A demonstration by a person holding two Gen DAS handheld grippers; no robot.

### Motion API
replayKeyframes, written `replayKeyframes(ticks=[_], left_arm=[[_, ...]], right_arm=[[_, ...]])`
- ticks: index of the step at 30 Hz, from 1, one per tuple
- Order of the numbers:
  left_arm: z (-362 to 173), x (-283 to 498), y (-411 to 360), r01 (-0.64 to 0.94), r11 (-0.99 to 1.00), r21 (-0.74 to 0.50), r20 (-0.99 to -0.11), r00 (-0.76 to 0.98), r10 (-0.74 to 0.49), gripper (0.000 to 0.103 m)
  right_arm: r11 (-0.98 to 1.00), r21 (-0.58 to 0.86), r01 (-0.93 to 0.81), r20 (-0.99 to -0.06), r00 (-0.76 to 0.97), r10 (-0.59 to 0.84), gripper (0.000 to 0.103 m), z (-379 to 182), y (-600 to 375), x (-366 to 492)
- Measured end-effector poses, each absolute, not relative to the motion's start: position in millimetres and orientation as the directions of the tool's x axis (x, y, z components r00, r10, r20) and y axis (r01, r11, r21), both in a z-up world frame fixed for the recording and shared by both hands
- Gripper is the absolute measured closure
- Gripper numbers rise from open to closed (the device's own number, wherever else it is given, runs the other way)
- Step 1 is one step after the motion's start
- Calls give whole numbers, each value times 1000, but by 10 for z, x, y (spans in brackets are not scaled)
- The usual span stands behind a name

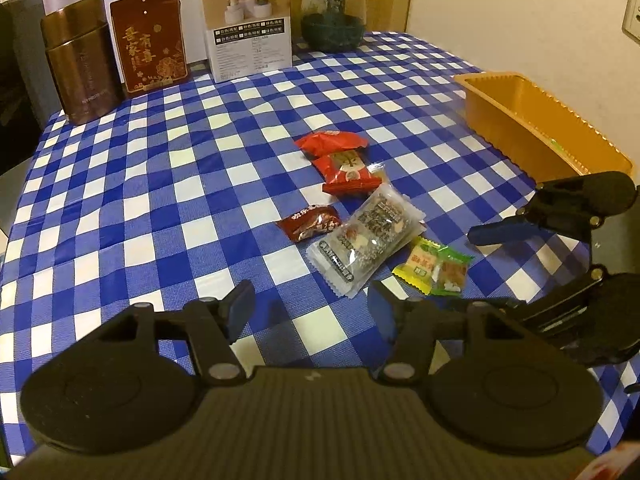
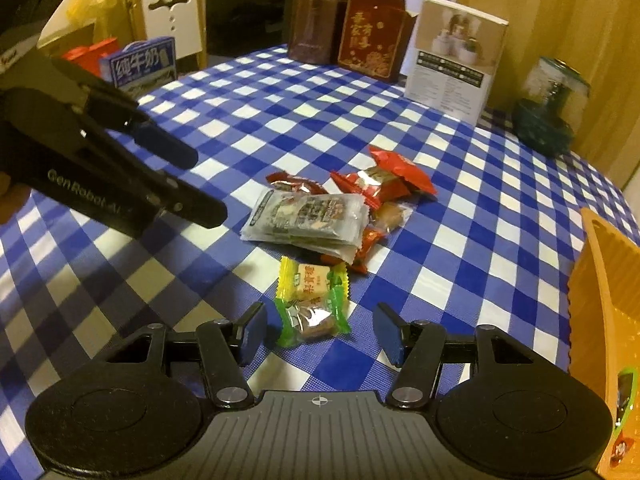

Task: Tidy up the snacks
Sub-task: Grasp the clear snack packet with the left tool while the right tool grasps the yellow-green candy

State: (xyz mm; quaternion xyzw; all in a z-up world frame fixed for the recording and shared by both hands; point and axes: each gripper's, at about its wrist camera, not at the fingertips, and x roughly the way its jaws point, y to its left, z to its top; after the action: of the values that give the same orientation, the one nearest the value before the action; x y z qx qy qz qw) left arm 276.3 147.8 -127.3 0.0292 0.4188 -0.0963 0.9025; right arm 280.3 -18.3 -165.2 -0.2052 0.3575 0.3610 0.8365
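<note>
Green and yellow wrappers catch the eye first: a green-wrapped sweet lies low in the middle of the right wrist view, touching a yellow-wrapped sweet just above it. The right gripper stands about half open with nothing held; the green-wrapped sweet sits in the gap between its blue pads, and neither pad presses on it. Whether the left pad brushes the wrapper's edge I cannot tell.

Up the frame from that pair is a loose heap: a stack of clear packets in the centre, red packets behind and to its right, and a small dark red packet beside the stack in the left wrist view. All of it rests on a blue-and-white checked tablecloth.

The left gripper is also about half open and empty, its pads over bare cloth at the bottom of its own view, the clear packets just ahead of them. In the right wrist view it reaches in from the upper left, short of the heap.

An orange tray sits at the right edge of both views. Along the far side of the table stand a brown tin, a red box, a white box and a glass jar. A blue milk carton shows at the upper left of the right wrist view.
</note>
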Motion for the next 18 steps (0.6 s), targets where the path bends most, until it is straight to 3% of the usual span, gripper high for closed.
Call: replayKeyframes(ticks=[18], left_arm=[[-1304, 2813, 1438, 220, 975, -24, -765, 624, -159, 44]], right_arm=[[657, -36, -753, -759, 448, 472, 75, -1649, -178, 2871]])
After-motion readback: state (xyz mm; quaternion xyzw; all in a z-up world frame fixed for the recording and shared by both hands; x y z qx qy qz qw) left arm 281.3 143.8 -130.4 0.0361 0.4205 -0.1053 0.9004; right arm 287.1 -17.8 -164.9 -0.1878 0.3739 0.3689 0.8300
